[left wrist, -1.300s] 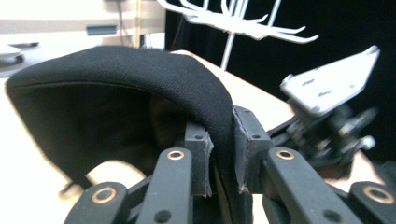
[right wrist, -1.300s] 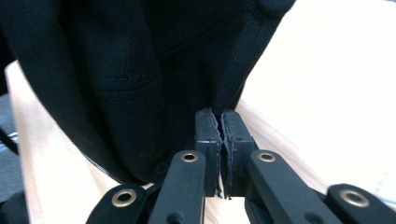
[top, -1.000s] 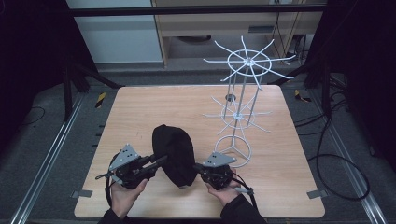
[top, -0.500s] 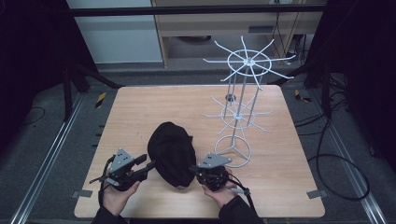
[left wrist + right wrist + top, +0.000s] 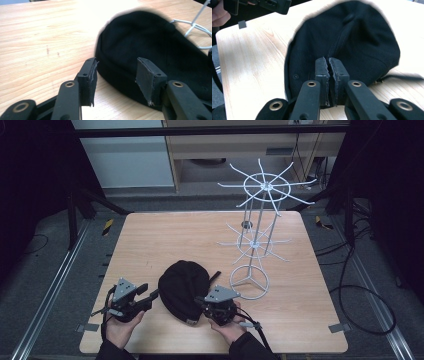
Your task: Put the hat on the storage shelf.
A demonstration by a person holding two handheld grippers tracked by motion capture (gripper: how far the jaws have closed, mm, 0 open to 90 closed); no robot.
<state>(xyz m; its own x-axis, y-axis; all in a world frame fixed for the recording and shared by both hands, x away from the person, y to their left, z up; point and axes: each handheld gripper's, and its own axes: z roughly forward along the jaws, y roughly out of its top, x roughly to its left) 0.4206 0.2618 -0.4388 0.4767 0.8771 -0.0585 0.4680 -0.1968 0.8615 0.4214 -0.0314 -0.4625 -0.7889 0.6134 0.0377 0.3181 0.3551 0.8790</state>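
- A black cap (image 5: 183, 287) lies flat on the desk (image 5: 150, 240), near the person's edge, between the two grippers.
- The right gripper (image 5: 329, 72) has its jaws pressed together on the cap's near rim, pinching a fold of fabric; this probably anchors the cap for lifting.
- The left gripper (image 5: 117, 75) sits at the cap's other side with jaws half apart. They have just been opening; the cap's edge lies between the pads, untouched.
- That gap suggests it has let go to find a better hold.
- A white wire rack (image 5: 260, 220) stands just right of the cap, likely where the cap belongs.
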